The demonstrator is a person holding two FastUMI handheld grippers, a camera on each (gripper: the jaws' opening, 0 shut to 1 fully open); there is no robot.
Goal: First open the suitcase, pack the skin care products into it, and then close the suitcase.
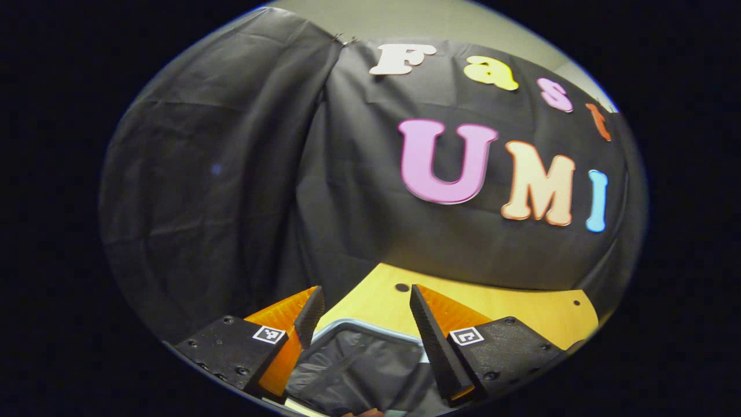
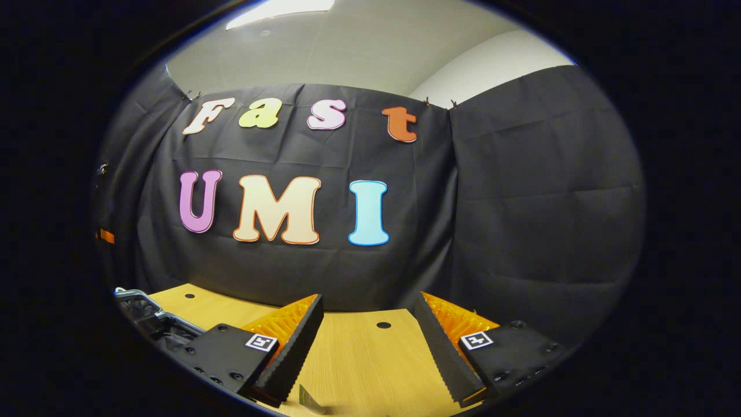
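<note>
Below the left gripper (image 1: 366, 315), in the left gripper view, the suitcase (image 1: 359, 362) lies open on the wooden table (image 1: 521, 310), its grey rim and dark lining showing between and under the fingers. The jaws stand wide apart with nothing between them, held above the case and not touching it. The table's far edge meets the black cloth wall just past the case, so room ahead is short.

From the right gripper view, the right gripper (image 2: 367, 324) is also spread and empty, over bare table. The suitcase (image 2: 145, 315) sits off to its left, only a corner visible at the rim of the picture. A small greenish item (image 2: 310, 401) shows at the bottom edge between the fingers; I cannot tell what it is. By my reckoning the left gripper is nearer the case, while the right has free tabletop ahead.
</note>
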